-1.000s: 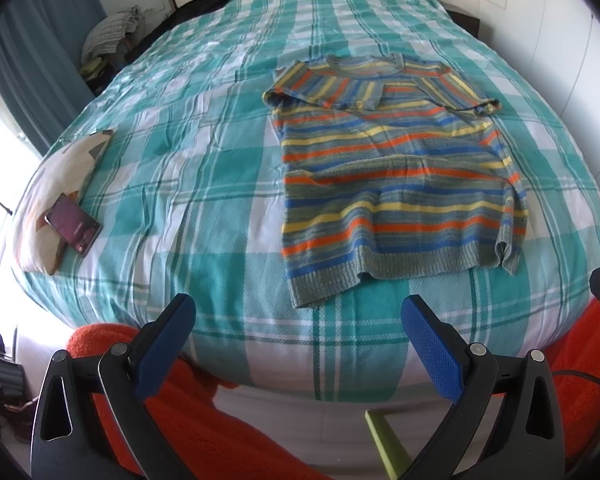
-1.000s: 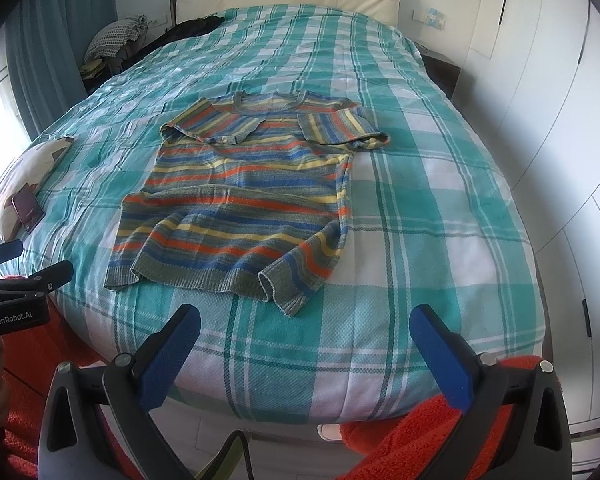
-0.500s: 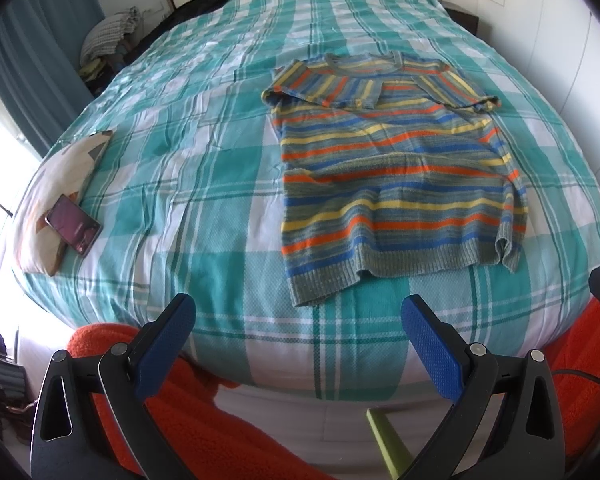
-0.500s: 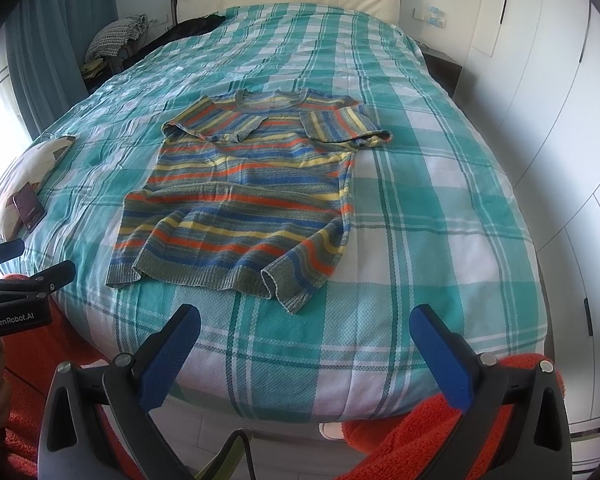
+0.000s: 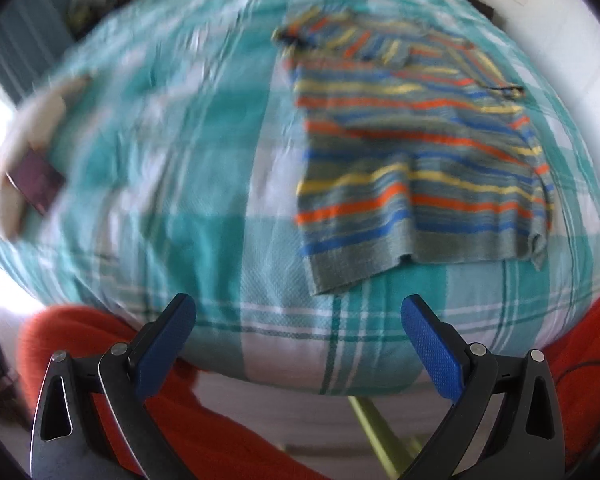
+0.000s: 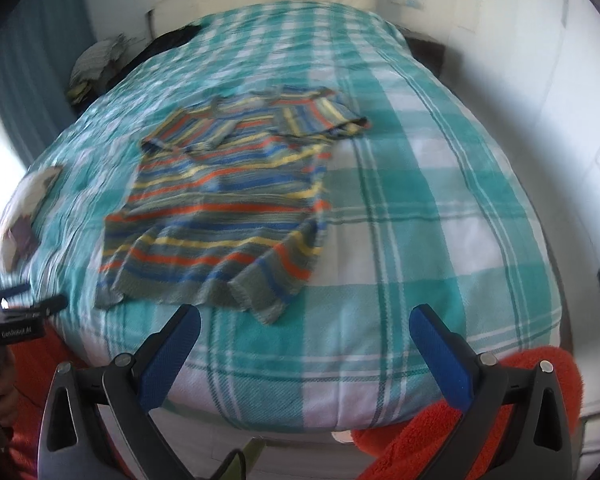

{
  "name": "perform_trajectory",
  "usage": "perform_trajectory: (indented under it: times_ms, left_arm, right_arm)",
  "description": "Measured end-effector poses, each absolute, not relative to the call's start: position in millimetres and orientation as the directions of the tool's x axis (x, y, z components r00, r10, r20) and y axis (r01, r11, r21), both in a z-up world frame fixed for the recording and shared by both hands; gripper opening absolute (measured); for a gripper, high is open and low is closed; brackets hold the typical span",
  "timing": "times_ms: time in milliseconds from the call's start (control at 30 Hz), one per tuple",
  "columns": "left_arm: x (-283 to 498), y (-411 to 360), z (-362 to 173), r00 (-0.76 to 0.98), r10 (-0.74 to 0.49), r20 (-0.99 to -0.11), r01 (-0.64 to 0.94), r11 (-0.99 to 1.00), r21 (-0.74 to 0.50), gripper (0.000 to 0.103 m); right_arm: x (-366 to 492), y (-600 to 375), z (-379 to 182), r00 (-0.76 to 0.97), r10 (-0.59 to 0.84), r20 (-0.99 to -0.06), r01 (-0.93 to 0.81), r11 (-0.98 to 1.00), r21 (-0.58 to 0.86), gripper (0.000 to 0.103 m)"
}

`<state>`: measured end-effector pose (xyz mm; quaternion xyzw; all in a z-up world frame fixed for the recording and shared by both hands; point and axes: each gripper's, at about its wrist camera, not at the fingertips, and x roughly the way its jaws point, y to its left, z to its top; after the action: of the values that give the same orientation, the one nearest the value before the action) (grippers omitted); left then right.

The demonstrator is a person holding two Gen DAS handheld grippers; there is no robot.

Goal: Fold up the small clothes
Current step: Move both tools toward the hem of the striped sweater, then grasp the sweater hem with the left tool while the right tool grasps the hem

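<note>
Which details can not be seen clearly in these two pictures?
- Left wrist view: motion blur smears the dark flat object on the pillow; what it is cannot be told.
- Right wrist view: blur hides the striped sweater neckline and folds.
- Right wrist view: the left gripper is cut off by the frame edge.

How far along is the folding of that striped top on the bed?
Barely started. Done: the striped top lies spread on the checked bedspread, sleeves turned in over the chest. In hand: nothing; the left gripper and right gripper hang open short of the hem. Left: grasping it and making the body folds.
</note>
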<state>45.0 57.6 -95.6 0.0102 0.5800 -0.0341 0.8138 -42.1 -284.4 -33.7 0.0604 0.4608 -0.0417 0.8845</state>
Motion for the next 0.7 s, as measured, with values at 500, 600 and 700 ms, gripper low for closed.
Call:
perform_trajectory:
  times_ms: [500,600,700]
  left_arm:
    - [92.7,55.1,-155.2,0.290,-0.204,-0.935,0.084,0.979,-0.187,0.021]
    - [93.2,63.6,-143.1,0.270,-0.252,-0.929,0.107,0.967,-0.231,0.003]
    - [76.1,86.7,-111.5,0.268,-0.314,-0.911,0.136,0.948,-0.287,0.003]
  right_arm:
    - [46.9,-328.4,-156.5,0.464,0.535,-0.706,0.134,0.745,0.653,0.023]
    - [41.7,-323.3,-140.7,0.442,0.522,-0.729,0.114,0.774,0.623,0.006]
    - [21.1,-330.6,-99.9,0.440,0.513,-0.737,0.074,0.797,0.599,0.006]
